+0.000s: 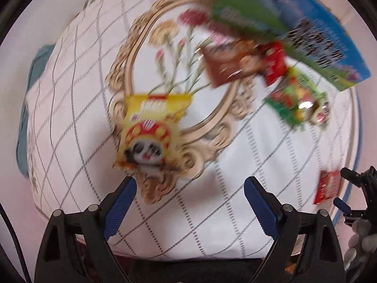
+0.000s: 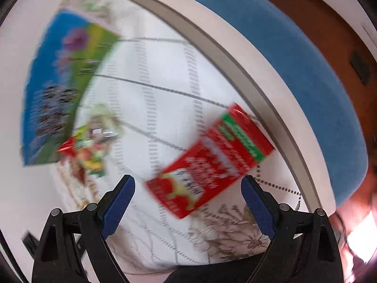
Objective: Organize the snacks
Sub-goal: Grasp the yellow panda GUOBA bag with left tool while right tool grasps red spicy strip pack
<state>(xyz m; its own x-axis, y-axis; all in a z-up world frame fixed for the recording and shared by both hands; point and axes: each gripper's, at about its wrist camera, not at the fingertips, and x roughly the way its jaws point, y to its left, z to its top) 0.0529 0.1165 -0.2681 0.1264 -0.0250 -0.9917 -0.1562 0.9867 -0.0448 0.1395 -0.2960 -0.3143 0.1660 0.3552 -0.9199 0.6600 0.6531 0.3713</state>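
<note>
Left tool (image 1: 189,184): spread, empty, above yellow packet (image 1: 153,134) mid-bench, just off its tip | Right tool (image 2: 188,181): spread, empty, over red packet (image 2: 212,160) near bench (image 2: 165,75) edge, apparently lying slantwise between the fingers; blurred.

A round table (image 1: 77,108) carries a white cloth with a grey grid and a floral medallion. On the cloth lie a yellow snack packet (image 1: 150,134) at 9 o'clock of centre, a brown packet (image 1: 232,64) at 12, a green packet (image 1: 297,99) at 2, a blue-green box (image 1: 306,26) at 1, and a red packet (image 1: 327,186) at 4.
</note>
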